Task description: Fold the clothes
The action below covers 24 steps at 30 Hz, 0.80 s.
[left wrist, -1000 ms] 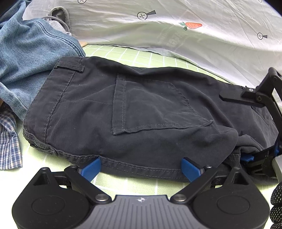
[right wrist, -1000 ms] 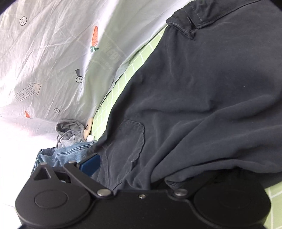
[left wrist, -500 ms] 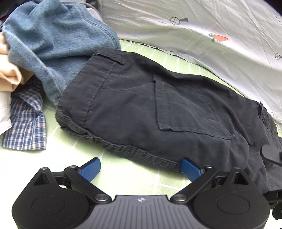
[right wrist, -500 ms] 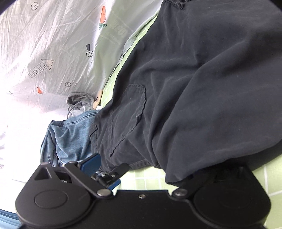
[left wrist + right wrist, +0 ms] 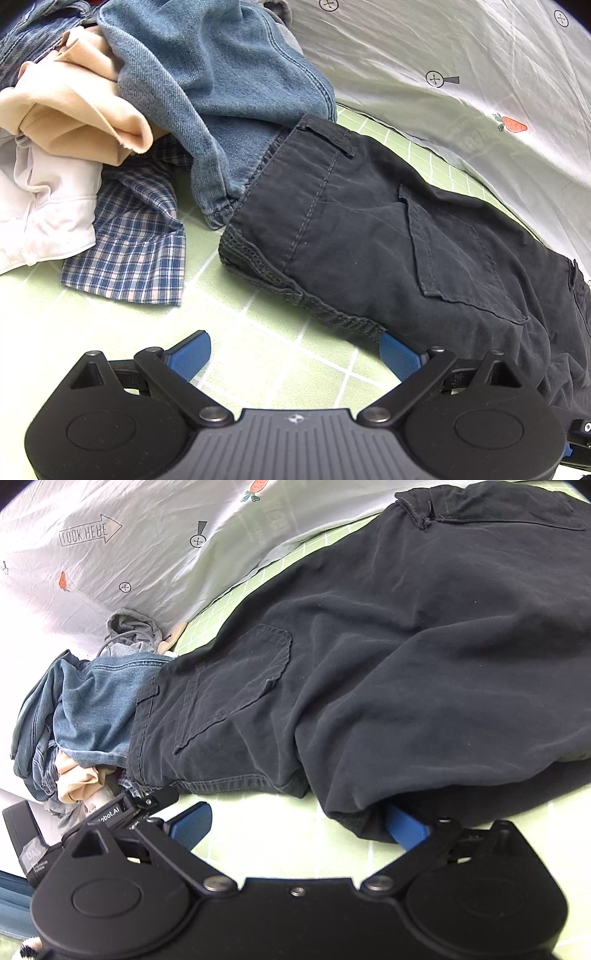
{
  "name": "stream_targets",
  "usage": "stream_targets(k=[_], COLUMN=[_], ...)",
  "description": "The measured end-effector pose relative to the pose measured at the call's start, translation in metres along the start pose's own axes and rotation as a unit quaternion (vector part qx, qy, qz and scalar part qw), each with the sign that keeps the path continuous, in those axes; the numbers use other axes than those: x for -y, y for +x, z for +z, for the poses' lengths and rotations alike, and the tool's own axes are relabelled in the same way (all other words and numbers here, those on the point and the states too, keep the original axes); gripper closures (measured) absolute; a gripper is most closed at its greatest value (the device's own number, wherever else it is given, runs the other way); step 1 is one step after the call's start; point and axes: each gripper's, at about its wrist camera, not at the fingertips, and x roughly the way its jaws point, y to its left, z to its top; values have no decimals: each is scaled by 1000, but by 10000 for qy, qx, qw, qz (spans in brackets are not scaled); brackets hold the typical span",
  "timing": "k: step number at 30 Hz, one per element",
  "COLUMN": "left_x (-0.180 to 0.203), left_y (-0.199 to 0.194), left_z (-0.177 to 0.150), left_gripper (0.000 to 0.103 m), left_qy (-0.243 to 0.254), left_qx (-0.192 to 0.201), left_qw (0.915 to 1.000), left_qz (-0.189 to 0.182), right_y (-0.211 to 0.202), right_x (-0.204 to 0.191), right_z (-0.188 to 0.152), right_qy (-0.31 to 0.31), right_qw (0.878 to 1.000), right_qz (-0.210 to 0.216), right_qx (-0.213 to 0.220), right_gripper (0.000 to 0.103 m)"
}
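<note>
Dark navy trousers (image 5: 369, 229) lie flat on the green checked sheet, back pocket up, waistband toward the clothes pile. My left gripper (image 5: 293, 354) is open over bare sheet, with its right pad (image 5: 397, 356) just at the waistband's near edge. In the right wrist view the same trousers (image 5: 406, 646) lie with a folded bulge toward me. My right gripper (image 5: 297, 825) is open, holds nothing, and its right pad (image 5: 404, 829) is tucked against the edge of that fold. The left gripper's tip (image 5: 151, 801) shows near the waistband corner.
A loose pile lies left of the trousers: blue jeans (image 5: 221, 74), a beige garment (image 5: 81, 110), a white garment (image 5: 40, 214) and a plaid shirt (image 5: 136, 251). A pale printed quilt (image 5: 461, 66) runs behind. Green checked sheet (image 5: 258, 325) shows in front.
The left gripper has drawn back from the waistband and swung left toward the pile. The cloth that covered the right gripper's right finger now lies on the sheet, and both its pads show.
</note>
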Motion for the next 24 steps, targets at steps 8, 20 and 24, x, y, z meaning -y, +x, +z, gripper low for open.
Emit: stream_targets(k=[8,20,24], left_x=[-7,-13,-18], left_y=[-4,-2,-3], left_z=[-1,4,5], left_gripper=[5,5,5], left_qy=[-163,-366,-568], left_qx=[49,82,136], left_qw=[9998,9992,9980], left_qz=[-60,-139,-251], right_y=[-29,-16,14], right_x=[-30,-27,2], right_z=[11,59,56], right_qy=[-728,-1621,-1746], right_qw=[9928,9537,9356], right_qz=[-852,-2259,-2867], right_qx=[417,1145,1090], right_gripper=[1,0,0])
